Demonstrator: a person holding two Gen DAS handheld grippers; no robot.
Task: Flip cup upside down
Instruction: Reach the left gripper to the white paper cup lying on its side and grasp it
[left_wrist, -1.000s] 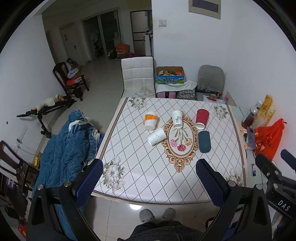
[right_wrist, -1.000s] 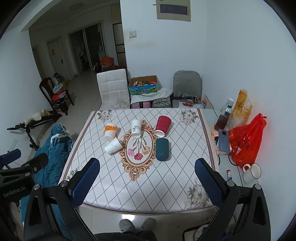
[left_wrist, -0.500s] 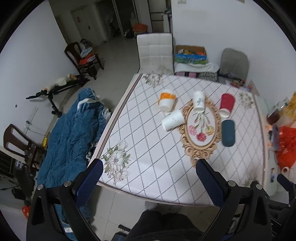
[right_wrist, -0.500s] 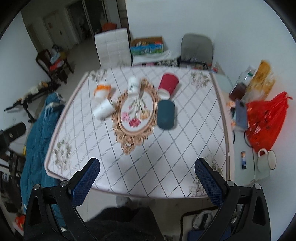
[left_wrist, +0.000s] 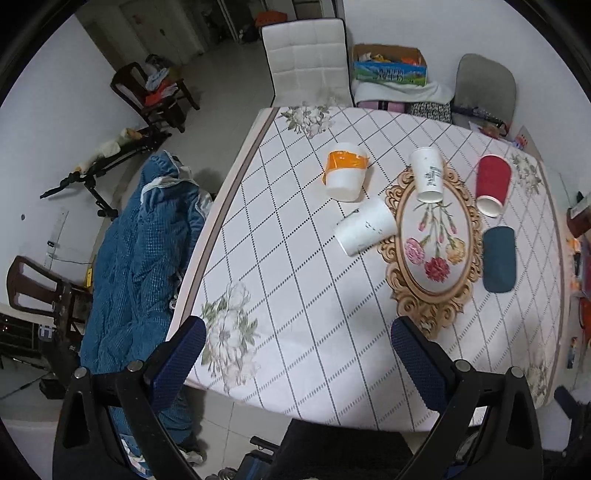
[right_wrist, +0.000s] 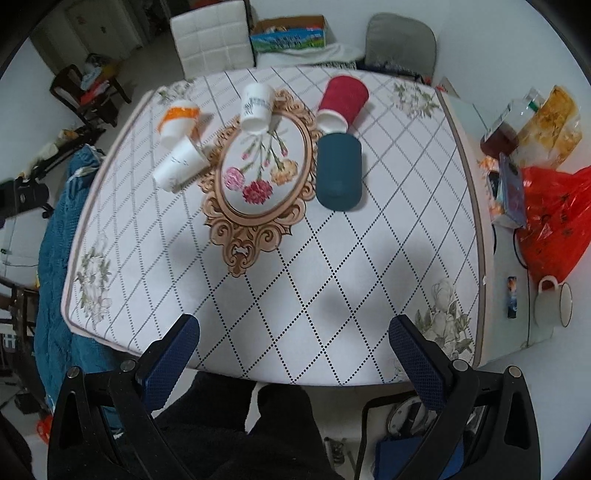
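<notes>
Both tongs have tipped down toward the table (right_wrist: 332, 266) since a second ago, so the walls have dropped out of view. From the left: the left gripper (left_wrist: 295, 350) hangs open and empty at the near edge; five cups are unmoved, orange-banded cup (left_wrist: 345, 170), white cup (left_wrist: 365, 226) on its side, printed cup (left_wrist: 427, 174), red cup (left_wrist: 493, 184), dark teal cup (right_wrist: 339, 170) lying flat; the right gripper (right_wrist: 293, 347) gapes apart, empty.

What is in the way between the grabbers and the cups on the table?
Nothing visible. Both the left gripper and the right gripper hang open above the near table edge, and only bare tablecloth lies between them and the cups, such as the dark blue cup and the plain white cup.
</notes>
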